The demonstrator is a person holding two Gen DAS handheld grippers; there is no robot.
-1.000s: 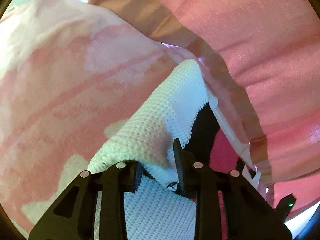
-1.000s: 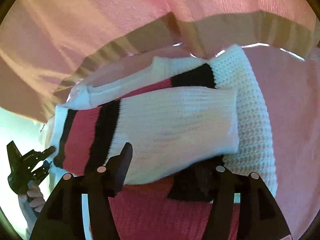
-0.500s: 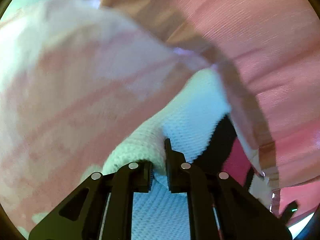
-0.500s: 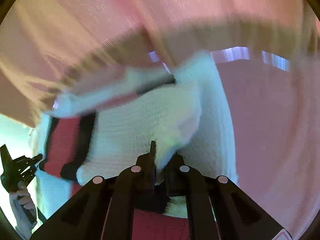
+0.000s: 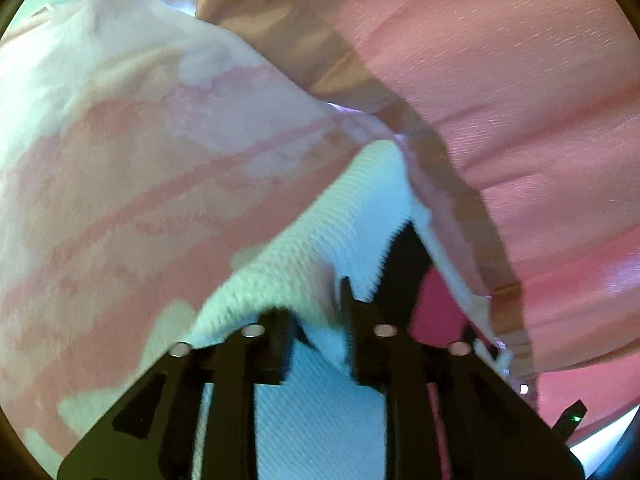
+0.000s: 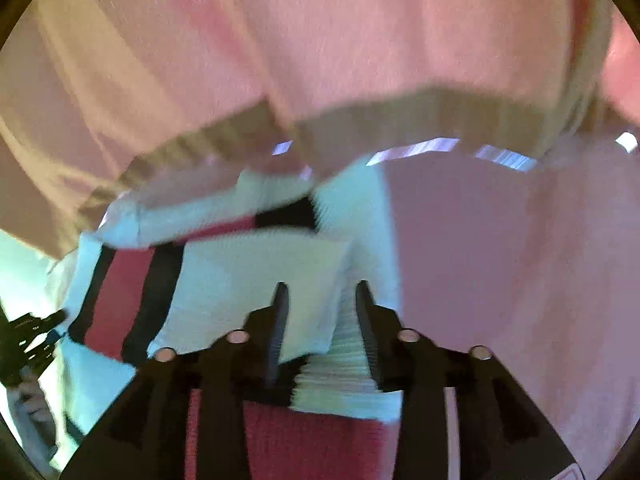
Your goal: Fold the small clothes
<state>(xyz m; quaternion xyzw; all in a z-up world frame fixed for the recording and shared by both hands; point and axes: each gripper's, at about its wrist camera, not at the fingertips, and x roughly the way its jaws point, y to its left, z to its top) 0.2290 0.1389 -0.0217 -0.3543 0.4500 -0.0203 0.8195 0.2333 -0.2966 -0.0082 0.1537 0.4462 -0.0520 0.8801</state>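
Opening again after pinch, both grippers' jaws straddle knit sweater (image 6: 256, 280).

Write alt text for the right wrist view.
The right gripper, jaws opening, straddles a corner of a folded white knit sweater with red and black stripes lying on a pink fabric surface. Pink drapery with a tan hem hangs behind; the left gripper shows at the left edge.

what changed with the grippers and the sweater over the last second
Both grippers pinched shut on the sweater half a second ago. The left gripper and right gripper are now opening, knit between the fingers. The sweater stays folded on the pink sheet.
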